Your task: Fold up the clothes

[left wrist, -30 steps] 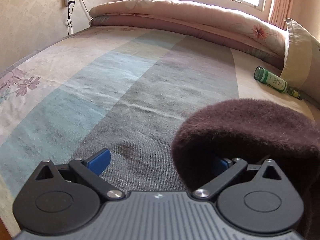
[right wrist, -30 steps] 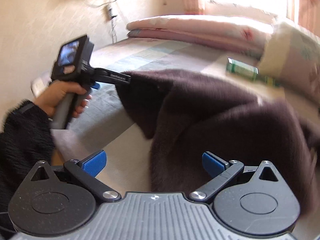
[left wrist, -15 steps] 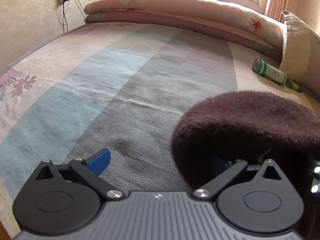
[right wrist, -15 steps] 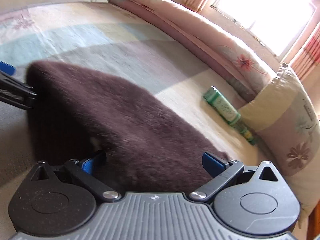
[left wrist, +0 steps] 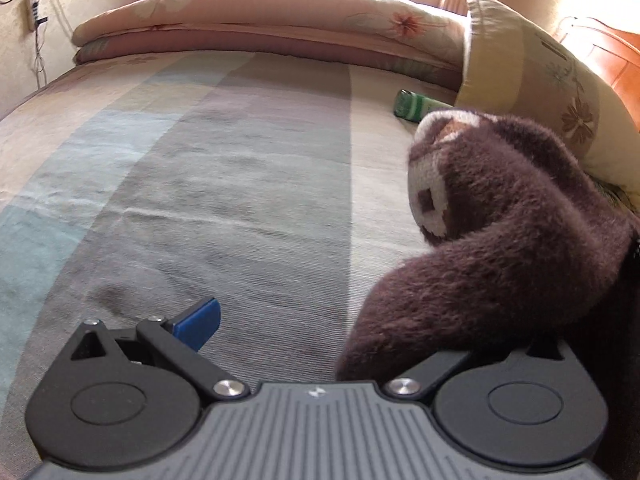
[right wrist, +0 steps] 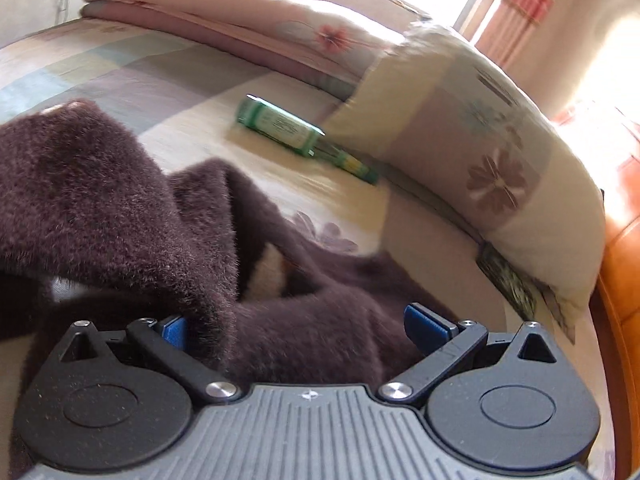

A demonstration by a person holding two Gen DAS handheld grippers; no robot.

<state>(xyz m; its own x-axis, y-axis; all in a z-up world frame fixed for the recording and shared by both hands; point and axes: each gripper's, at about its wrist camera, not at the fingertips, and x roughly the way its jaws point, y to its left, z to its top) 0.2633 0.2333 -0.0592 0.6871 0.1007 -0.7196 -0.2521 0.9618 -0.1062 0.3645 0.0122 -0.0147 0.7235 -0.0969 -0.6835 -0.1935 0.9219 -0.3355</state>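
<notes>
Though blurred, right gripper (right wrist: 298, 328) agape over sweater (right wrist: 120, 200)

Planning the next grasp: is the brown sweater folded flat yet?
No. The sweater is bunched and draped over both grippers, not flat on the bed.

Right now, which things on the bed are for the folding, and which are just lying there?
For the folding:
- fuzzy brown garment, draped over the left gripper
- right gripper, open above it
- bed cover to fold on

Just lying there:
- green bottle
- flowered pillow
- rolled quilt
</notes>
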